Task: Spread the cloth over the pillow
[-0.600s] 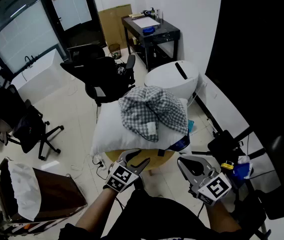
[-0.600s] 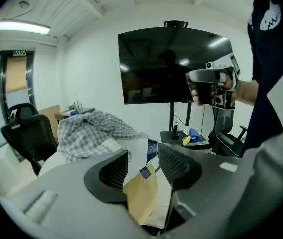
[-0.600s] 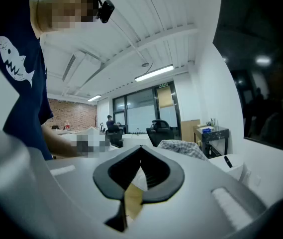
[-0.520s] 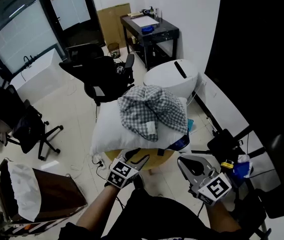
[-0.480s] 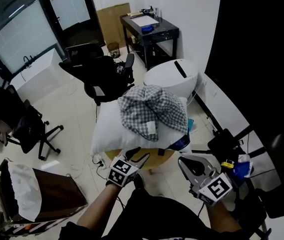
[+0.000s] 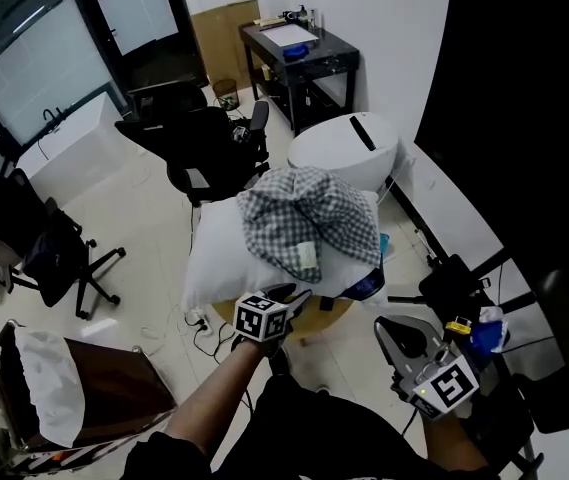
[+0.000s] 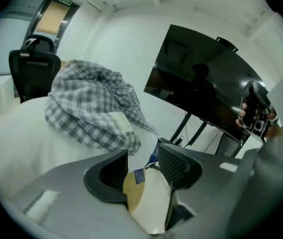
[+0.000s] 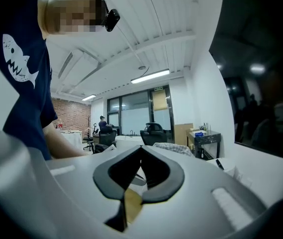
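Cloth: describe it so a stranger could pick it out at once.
In the middle of the room lies a big white pillow. The cloth sits bunched on its far right part, toward the round white bin. It alone is grey-and-white checked, with a pale tag at its near edge.

The crumpled grey-and-white checked cloth (image 6: 309,218) lay on the white pillow (image 6: 219,258), toward its far right part. The pillow rested on a round tan wooden table (image 6: 316,314). Behind it stood a white rounded bin (image 6: 344,153), and left of that a black office chair (image 6: 204,148). The left gripper (image 6: 289,296) was just before the pillow's near edge, and the right gripper (image 6: 396,334) was well apart at the lower right.
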